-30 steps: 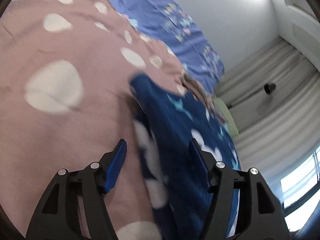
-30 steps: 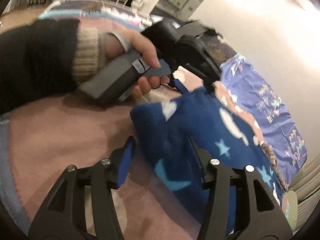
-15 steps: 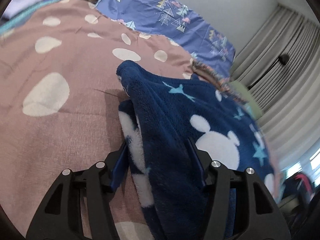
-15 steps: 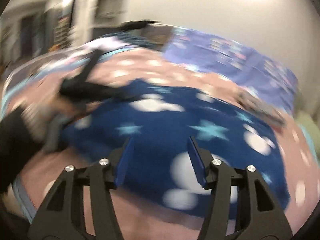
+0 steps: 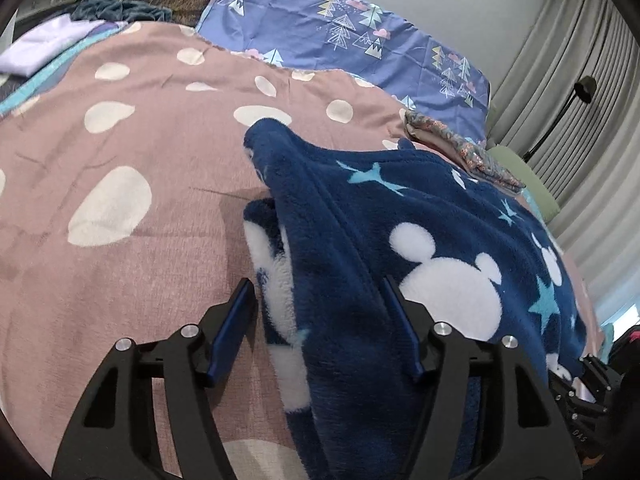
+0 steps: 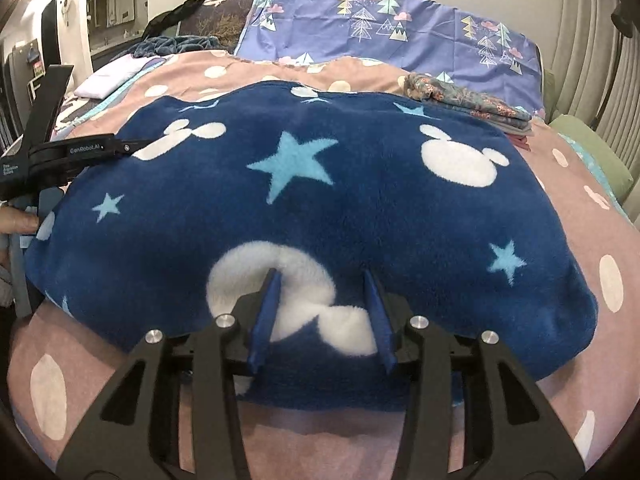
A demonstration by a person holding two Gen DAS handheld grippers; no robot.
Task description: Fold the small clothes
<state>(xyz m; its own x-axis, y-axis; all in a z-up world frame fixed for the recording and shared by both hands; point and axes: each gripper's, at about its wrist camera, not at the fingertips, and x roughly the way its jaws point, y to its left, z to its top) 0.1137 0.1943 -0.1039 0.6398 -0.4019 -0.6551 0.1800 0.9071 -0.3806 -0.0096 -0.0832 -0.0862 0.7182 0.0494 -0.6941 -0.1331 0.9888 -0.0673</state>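
A dark blue fleece garment [image 6: 360, 200] with white mouse-head shapes and pale blue stars lies spread on a pink spotted bedspread [image 5: 120, 280]. My right gripper [image 6: 320, 273] digs into the middle of its near edge. Its jaws are closing, and the pads press a bunch of white and blue pile between them. My left gripper [image 5: 317, 282] straddles the folded left end of the fleece [image 5: 340, 280]. Its jaws are opening, and there is a gap between the left pad and the cloth. In the right wrist view one of the left gripper's fingers [image 6: 120, 146] lies over that same end.
A purple tree-print pillow [image 6: 400, 28] lies along the far side of the bed. A folded floral cloth [image 6: 468, 104] sits behind the fleece, and a pale lilac cloth [image 6: 108, 76] is far left. Grey curtains [image 5: 580, 80] and a green cushion [image 5: 532, 188] are on the right. A person's hand [image 6: 16, 220] shows at the left edge.
My right gripper swung from the fleece's left end, beside the other hand, round to the middle of its near edge, and its jaws narrowed. The left gripper rolled level; its jaws narrowed, then widened.
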